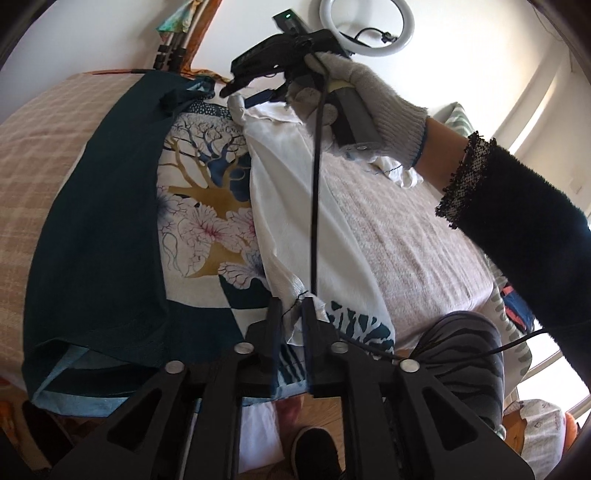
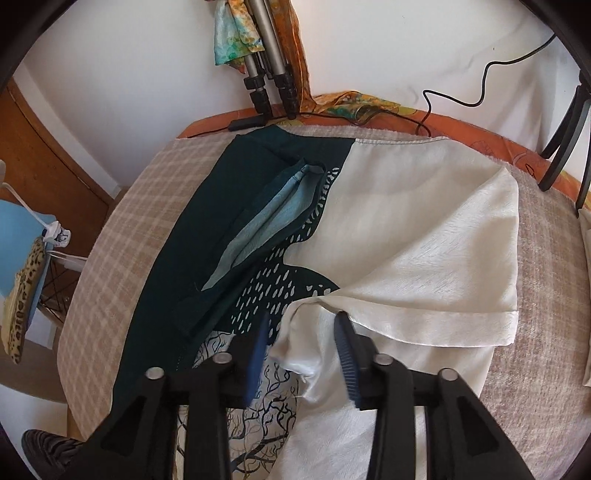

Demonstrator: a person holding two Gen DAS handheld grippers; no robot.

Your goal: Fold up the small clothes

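A printed garment (image 1: 207, 192), dark teal at one side with a tree and flower pattern and a cream underside, lies spread on the table; it also shows in the right wrist view (image 2: 406, 229). Its cream side (image 1: 295, 192) is folded over the middle. My left gripper (image 1: 291, 306) is nearly shut, pinching the cream fold's near corner at the table's front edge. My right gripper (image 2: 301, 325) is open, its blue-padded fingers (image 2: 345, 347) either side of a bunched cream corner (image 2: 299, 350). In the left wrist view the right gripper (image 1: 240, 94) sits at the garment's far end, held by a gloved hand (image 1: 369, 99).
The table wears a beige checked cloth (image 2: 122, 236) with an orange edge (image 2: 461, 129). Tripod legs (image 2: 269, 74) and scarves stand against the far wall, with a ring light (image 1: 365, 26) and cables. A cable (image 1: 316, 184) hangs across the garment. My knee (image 1: 465, 354) and shoe show below the front edge.
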